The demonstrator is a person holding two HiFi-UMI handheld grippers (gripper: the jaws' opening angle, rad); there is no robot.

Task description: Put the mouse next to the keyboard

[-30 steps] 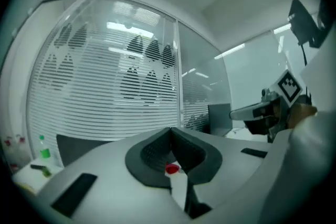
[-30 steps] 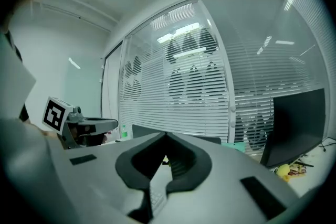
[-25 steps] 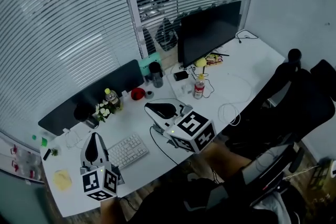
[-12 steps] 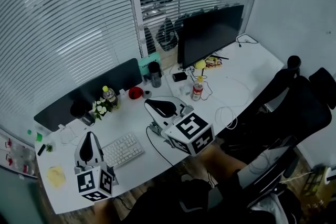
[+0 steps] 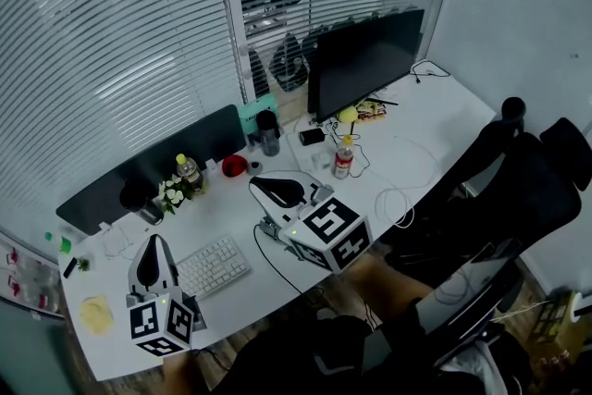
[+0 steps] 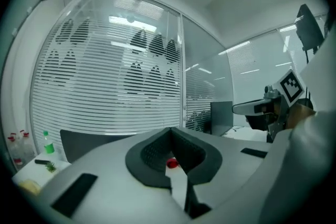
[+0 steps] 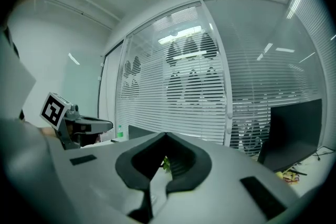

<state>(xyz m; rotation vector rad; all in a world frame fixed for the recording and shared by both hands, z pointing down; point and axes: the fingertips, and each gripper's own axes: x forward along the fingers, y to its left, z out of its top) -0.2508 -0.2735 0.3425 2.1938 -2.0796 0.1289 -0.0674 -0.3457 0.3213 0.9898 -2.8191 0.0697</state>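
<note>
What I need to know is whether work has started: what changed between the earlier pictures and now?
Nothing visibly changed. The left gripper and right gripper kept their places, jaws together and empty; nothing was taken or let go. The keyboard lies where it did. Only the head view itself drifted slightly.

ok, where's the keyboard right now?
Head view, lower left: the white keyboard lies on the desk near its front edge, between the left gripper and the right gripper, closer to the left one.
</note>
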